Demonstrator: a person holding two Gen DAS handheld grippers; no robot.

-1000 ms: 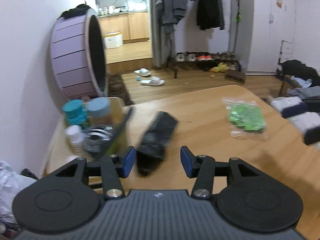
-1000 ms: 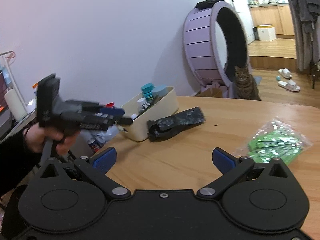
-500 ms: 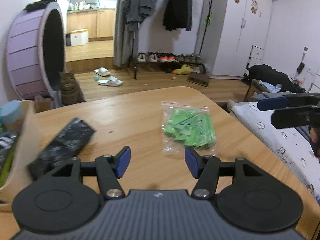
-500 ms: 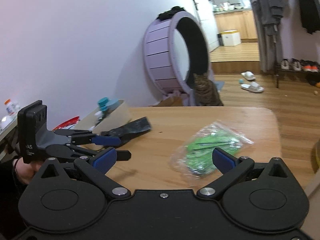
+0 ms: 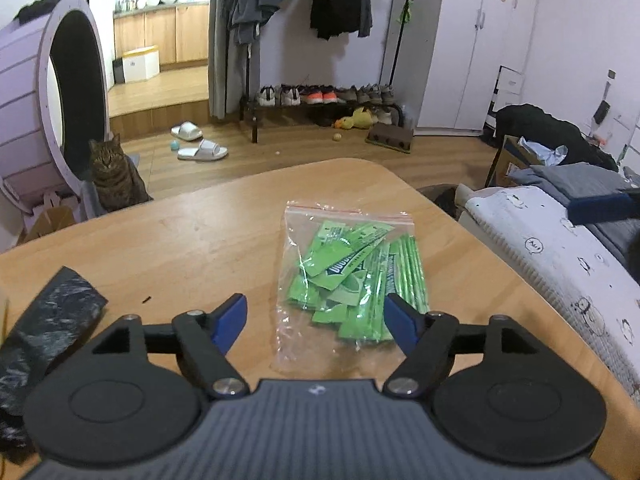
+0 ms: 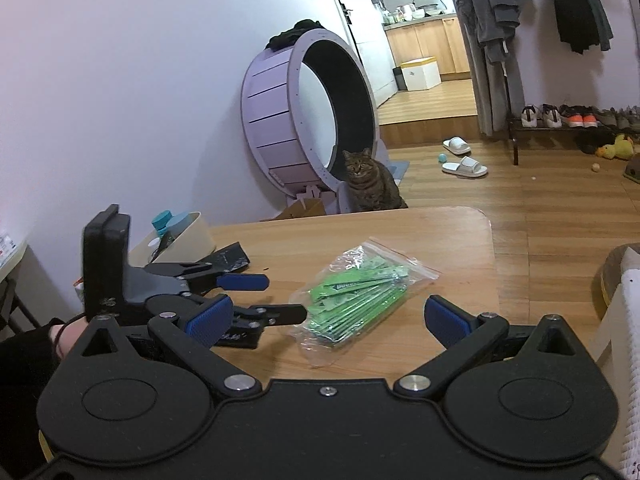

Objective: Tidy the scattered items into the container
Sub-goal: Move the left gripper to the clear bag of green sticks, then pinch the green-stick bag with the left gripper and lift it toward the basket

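The clear bag of green sachets (image 5: 352, 276) lay flat on the table (image 5: 192, 236), with the left gripper (image 5: 316, 320) right over its near end, jaws apart and empty. The right gripper (image 6: 326, 318) hung farther back, jaws wide apart too. A black packet (image 6: 226, 258) lay against the cream container (image 6: 188, 236), not inside. Bottles with teal caps (image 6: 162, 218) already stood in it, so by my reckoning two items were left.

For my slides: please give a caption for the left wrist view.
Open left gripper approaches clear bag of green sachets on wooden table.
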